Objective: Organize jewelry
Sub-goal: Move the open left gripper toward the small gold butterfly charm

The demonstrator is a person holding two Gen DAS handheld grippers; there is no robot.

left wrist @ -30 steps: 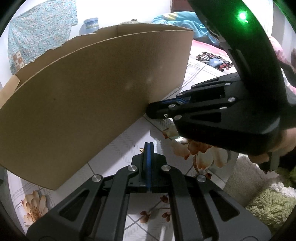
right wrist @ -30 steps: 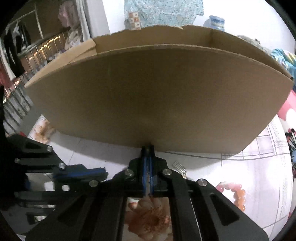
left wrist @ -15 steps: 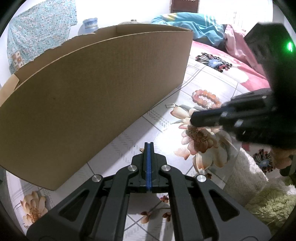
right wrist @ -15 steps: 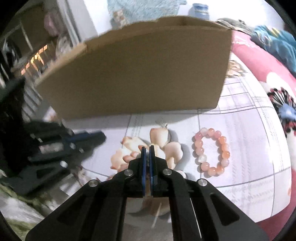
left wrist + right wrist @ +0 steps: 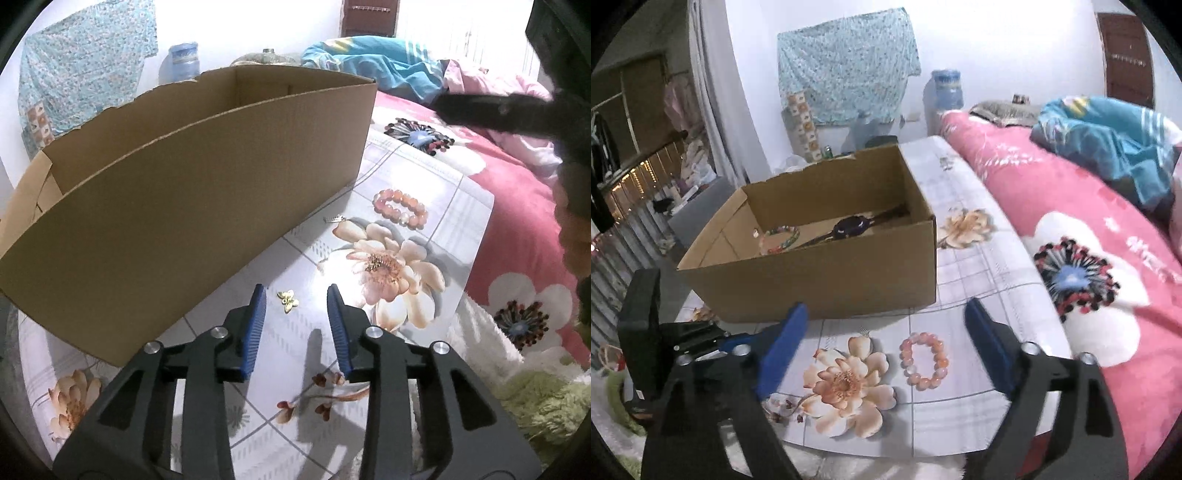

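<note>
My left gripper (image 5: 296,291) hangs low over the flowered cloth with its jaws opening. A small gold butterfly piece (image 5: 288,300) lies loose on the cloth between the blue fingertips, and neither pad touches it. A pink bead bracelet (image 5: 400,207) and a small silver pendant (image 5: 334,218) lie further right by the cardboard box (image 5: 184,206). My right gripper (image 5: 886,310) is raised above the pink bead bracelet (image 5: 925,360), its jaws opening wide with nothing in them. The box (image 5: 812,284) holds a dark watch (image 5: 851,226) and a colourful bracelet (image 5: 779,238).
The box stands on a flowered cloth (image 5: 979,266) spread over a bed. A pink floral blanket (image 5: 1089,240) and a blue garment (image 5: 1108,136) lie to the right. Green and white fluffy fabric (image 5: 546,406) sits at the near edge. My left gripper (image 5: 731,341) shows at the lower left.
Both grippers went from shut to open. The right gripper rose and drew back from the box wall, so the box's inside and the pink bracelet came into view. The left hand stayed put.
</note>
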